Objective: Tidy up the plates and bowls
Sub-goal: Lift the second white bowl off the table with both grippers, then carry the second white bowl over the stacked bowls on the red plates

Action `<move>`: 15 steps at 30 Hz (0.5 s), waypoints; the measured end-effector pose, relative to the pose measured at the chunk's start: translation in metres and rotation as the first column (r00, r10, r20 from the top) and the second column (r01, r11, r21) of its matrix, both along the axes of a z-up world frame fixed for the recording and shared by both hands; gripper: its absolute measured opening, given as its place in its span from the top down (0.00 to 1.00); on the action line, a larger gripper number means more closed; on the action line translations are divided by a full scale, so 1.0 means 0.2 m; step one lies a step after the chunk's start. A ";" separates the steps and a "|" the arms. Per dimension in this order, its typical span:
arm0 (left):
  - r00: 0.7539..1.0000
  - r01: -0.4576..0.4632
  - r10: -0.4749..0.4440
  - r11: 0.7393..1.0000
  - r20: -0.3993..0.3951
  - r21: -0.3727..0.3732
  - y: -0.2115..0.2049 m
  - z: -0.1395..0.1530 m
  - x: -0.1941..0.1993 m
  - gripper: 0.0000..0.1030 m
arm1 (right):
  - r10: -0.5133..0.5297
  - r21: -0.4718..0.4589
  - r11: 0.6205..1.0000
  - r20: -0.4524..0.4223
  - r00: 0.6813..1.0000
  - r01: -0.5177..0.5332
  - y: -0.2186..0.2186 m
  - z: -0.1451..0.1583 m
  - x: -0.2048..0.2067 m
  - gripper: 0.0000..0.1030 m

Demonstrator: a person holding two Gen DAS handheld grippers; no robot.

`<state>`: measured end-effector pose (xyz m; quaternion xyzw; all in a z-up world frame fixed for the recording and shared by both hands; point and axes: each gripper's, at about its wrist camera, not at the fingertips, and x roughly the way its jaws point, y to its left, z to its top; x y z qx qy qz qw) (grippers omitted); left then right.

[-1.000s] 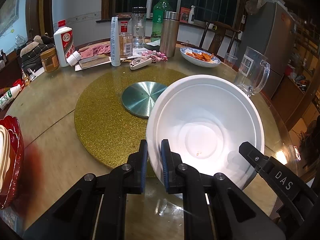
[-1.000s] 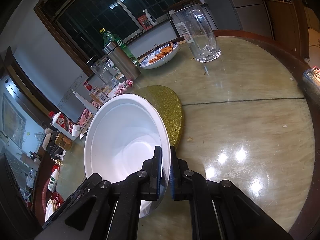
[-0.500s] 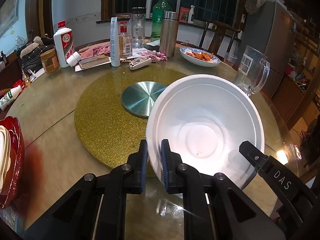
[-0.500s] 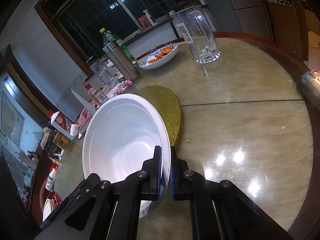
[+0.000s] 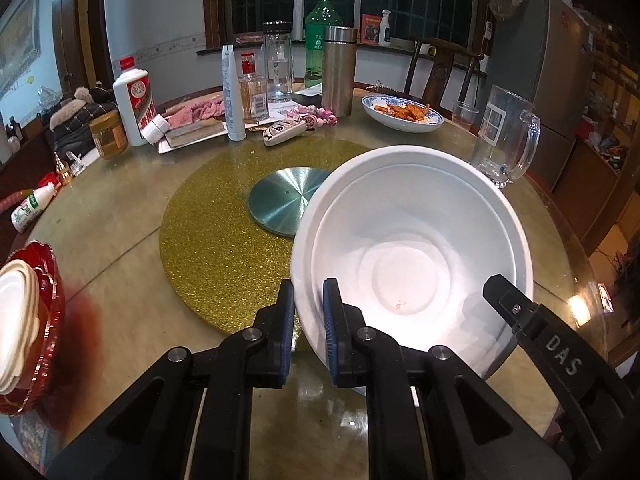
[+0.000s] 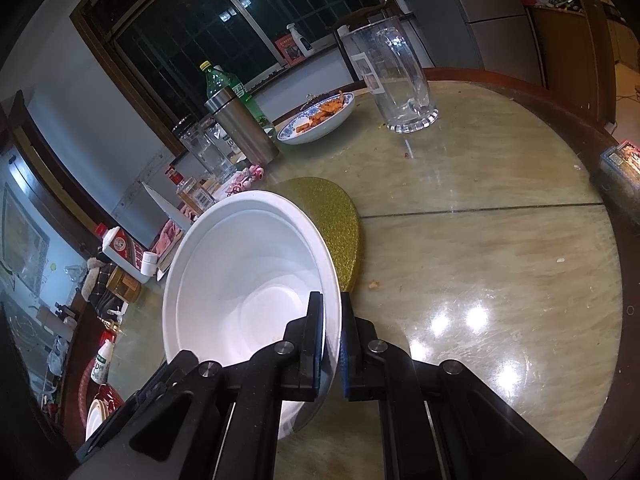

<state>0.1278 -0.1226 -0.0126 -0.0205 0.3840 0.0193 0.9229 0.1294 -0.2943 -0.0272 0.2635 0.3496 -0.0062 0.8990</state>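
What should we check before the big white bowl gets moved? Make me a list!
1. Left hand-held gripper pinching the white bowl rim: ok.
2. Right hand-held gripper pinching the opposite rim: ok.
3. Bowl empty: not ok, small crumbs inside.
4. Bowl level: not ok, it looks tilted.
5. Glass mug close beside the bowl, apart from it: ok.
6. Red tray has room for the bowl: cannot tell; pale dishes are stacked there.
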 end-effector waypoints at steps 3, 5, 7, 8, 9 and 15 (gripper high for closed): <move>1.000 -0.002 0.002 1.000 0.011 0.026 0.01 0.05 -0.04 0.88 | 0.018 0.010 1.000 0.019 1.000 -0.018 0.01 0.02 -0.01 0.93; 1.000 -0.016 0.016 0.999 0.023 0.033 0.03 0.07 -0.07 0.88 | 0.047 0.012 0.999 0.035 0.998 -0.047 0.04 0.04 -0.02 0.93; 0.999 -0.029 0.028 0.999 0.025 0.034 0.08 0.08 -0.08 0.88 | 0.076 0.005 0.997 0.046 0.996 -0.077 0.08 0.07 -0.03 0.93; 0.999 -0.035 0.034 0.999 0.024 0.033 0.10 0.08 -0.09 0.88 | 0.088 -0.004 0.996 0.051 0.995 -0.088 0.10 0.09 -0.04 0.93; 0.999 -0.041 0.040 0.999 0.024 0.033 0.12 0.09 -0.11 0.88 | 0.098 -0.013 0.995 0.056 0.994 -0.097 0.12 0.10 -0.04 0.93; 0.998 -0.058 0.057 0.998 0.041 0.026 0.21 0.12 -0.19 0.88 | 0.138 -0.036 0.990 0.061 0.989 -0.136 0.23 0.16 -0.09 0.93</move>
